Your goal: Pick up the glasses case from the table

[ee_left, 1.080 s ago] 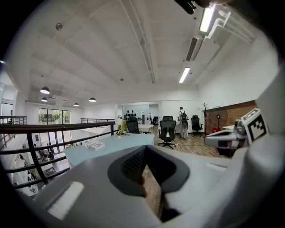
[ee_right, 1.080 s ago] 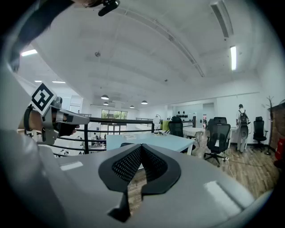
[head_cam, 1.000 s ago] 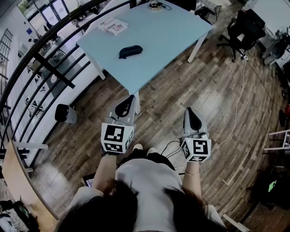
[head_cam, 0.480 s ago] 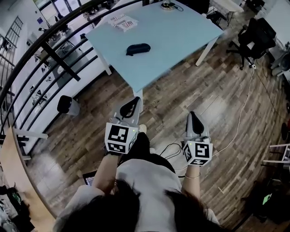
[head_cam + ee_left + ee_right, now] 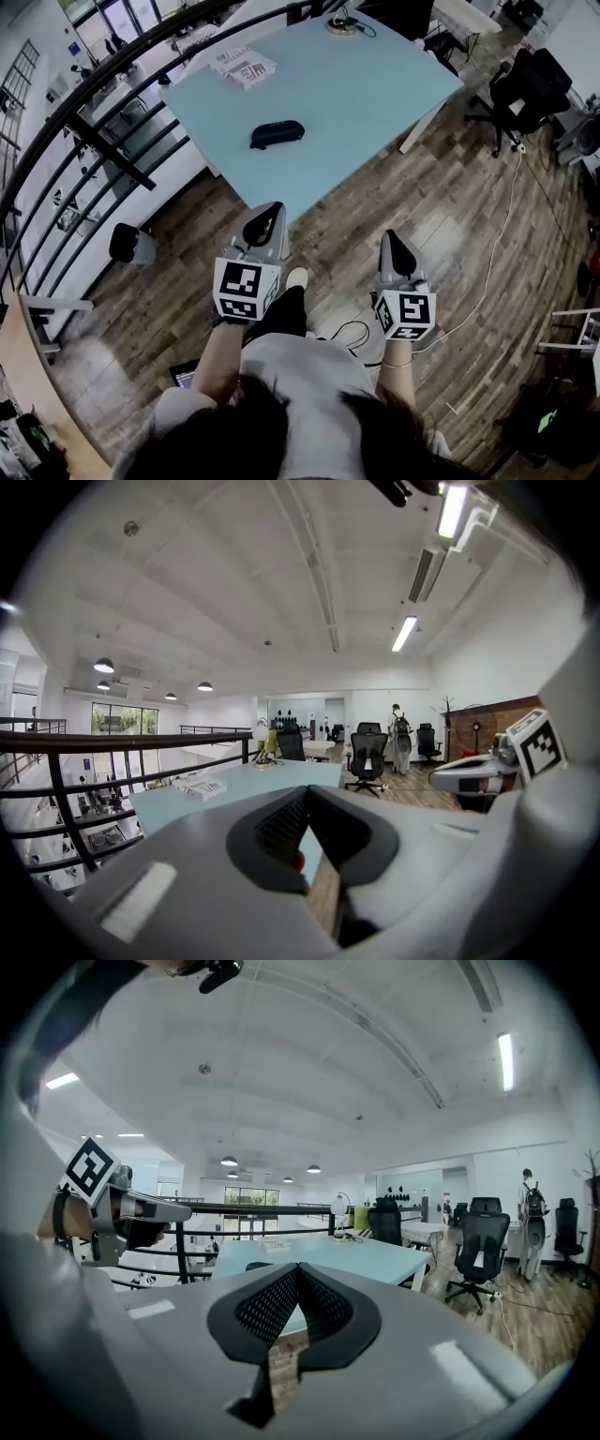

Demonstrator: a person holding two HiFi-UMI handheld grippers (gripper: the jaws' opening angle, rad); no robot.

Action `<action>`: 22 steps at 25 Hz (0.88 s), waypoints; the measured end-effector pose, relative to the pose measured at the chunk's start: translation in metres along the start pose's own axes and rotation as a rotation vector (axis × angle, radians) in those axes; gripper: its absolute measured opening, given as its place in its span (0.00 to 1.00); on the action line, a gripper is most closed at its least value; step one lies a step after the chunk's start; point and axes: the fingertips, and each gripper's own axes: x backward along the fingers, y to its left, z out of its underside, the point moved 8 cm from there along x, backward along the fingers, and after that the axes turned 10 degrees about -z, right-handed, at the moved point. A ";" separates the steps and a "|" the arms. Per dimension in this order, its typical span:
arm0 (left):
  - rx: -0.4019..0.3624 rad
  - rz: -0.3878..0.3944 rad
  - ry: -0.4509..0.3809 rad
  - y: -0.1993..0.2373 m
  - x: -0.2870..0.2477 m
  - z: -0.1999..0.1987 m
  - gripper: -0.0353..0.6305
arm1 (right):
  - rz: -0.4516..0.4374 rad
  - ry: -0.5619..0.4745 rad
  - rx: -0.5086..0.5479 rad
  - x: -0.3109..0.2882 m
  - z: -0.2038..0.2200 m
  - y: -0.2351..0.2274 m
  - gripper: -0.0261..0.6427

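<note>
One dark glasses case point(image 5: 277, 134) lies on the left part of the pale blue table point(image 5: 375, 84), far from both claws. Compared with a second ago, the table's near corner sits closer to the person, so the approach is under way, though the case looks out of reach yet. Left gripper point(image 5: 265, 220) and right gripper point(image 5: 392, 246) are held out above the wooden floor point(image 5: 450, 216), jaws pressed together and empty; they must open before any grasp.
</note>
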 end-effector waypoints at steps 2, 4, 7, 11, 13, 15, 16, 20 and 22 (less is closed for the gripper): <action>0.002 0.002 -0.012 0.010 -0.026 -0.009 0.14 | 0.003 -0.007 0.009 -0.024 -0.010 -0.013 0.04; 0.002 0.004 -0.020 0.022 -0.049 -0.017 0.14 | 0.009 -0.013 0.017 -0.047 -0.020 -0.023 0.04; 0.001 0.011 -0.020 0.036 -0.078 -0.024 0.14 | 0.023 -0.016 0.015 -0.073 -0.027 -0.033 0.04; -0.003 0.031 -0.024 0.048 -0.110 -0.030 0.14 | 0.043 -0.009 0.007 -0.099 -0.029 -0.043 0.04; -0.003 0.042 -0.020 0.053 -0.123 -0.030 0.14 | 0.051 -0.002 0.001 -0.111 -0.029 -0.046 0.04; -0.004 0.055 -0.008 0.058 -0.133 -0.029 0.14 | 0.057 0.008 -0.005 -0.122 -0.029 -0.047 0.04; -0.005 0.061 -0.002 0.059 -0.137 -0.028 0.14 | 0.059 0.014 -0.007 -0.126 -0.030 -0.047 0.04; 0.006 0.061 0.020 0.065 -0.151 -0.026 0.14 | 0.053 0.034 -0.011 -0.142 -0.031 -0.053 0.04; 0.011 0.052 0.030 0.069 -0.156 -0.024 0.14 | 0.048 0.036 -0.016 -0.150 -0.031 -0.058 0.04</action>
